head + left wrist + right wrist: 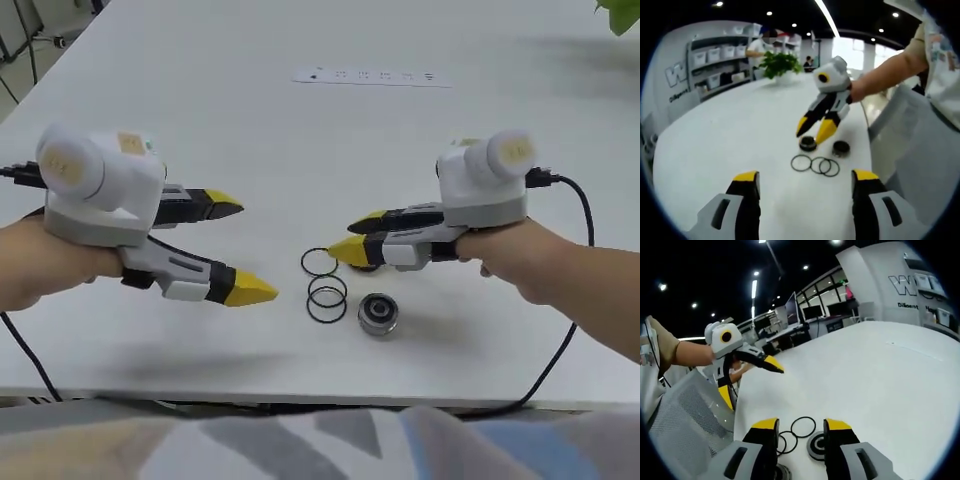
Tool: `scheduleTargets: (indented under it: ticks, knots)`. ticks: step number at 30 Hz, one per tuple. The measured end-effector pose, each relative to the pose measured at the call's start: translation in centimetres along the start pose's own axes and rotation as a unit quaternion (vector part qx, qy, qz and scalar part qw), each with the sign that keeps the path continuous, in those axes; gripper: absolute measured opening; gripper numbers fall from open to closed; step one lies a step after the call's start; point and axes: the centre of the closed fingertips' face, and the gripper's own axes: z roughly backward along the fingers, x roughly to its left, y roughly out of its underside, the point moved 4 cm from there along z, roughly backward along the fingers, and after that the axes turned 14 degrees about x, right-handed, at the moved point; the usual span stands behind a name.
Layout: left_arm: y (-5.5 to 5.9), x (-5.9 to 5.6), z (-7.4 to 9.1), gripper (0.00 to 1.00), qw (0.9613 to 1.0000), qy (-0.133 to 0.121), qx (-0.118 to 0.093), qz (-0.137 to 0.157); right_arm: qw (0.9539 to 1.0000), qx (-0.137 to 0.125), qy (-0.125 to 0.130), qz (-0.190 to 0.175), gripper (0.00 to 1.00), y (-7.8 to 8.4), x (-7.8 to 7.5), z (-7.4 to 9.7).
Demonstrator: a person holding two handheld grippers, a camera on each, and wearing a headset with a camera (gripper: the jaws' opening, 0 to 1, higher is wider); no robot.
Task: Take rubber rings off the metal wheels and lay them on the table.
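Observation:
Three thin black rubber rings (pixel 326 290) (pixel 818 165) (pixel 803 426) lie flat on the white table (pixel 300 130), two of them overlapping. A metal wheel (pixel 378 313) (pixel 841 147) lies just right of them. A second wheel (pixel 807 144) (pixel 816 446) sits under the tips of my right gripper (pixel 345 238) (pixel 814 130) (pixel 801 425), whose jaws stand open a little over it, holding nothing. My left gripper (pixel 245 250) (pixel 805 176) (pixel 750 382) hovers wide open and empty, to the left of the rings and pointing at them.
A white power strip (pixel 370 76) lies at the far middle of the table. A green plant (pixel 780 64) stands at the far right corner. The table's front edge runs close below the rings. A black cable (pixel 575 290) trails from the right gripper.

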Motion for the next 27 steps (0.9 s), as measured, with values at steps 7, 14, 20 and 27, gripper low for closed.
scheduleTargets:
  ticks: [7,14,20,27]
  knots:
    - [-1.0,0.2,-0.4,0.74,1.0000,0.002,-0.003,-0.005,0.9998,-0.009,0.017,-0.001,0.36,0.3,-1.1,1.2]
    - [-1.9,0.4,-1.2,0.72,0.9999,0.007,-0.005,-0.011,0.9996,-0.012,0.027,-0.001,0.37,0.9,-1.9,2.0]
    - [-2.4,0.5,-2.1,0.70,0.9998,0.013,-0.004,-0.014,0.9994,-0.009,0.034,0.002,0.37,1.6,-2.3,2.4]
    - [-2.9,0.7,-2.9,0.68,0.9997,0.017,-0.005,-0.014,0.9991,-0.003,0.040,0.009,0.36,2.3,-2.5,2.7]
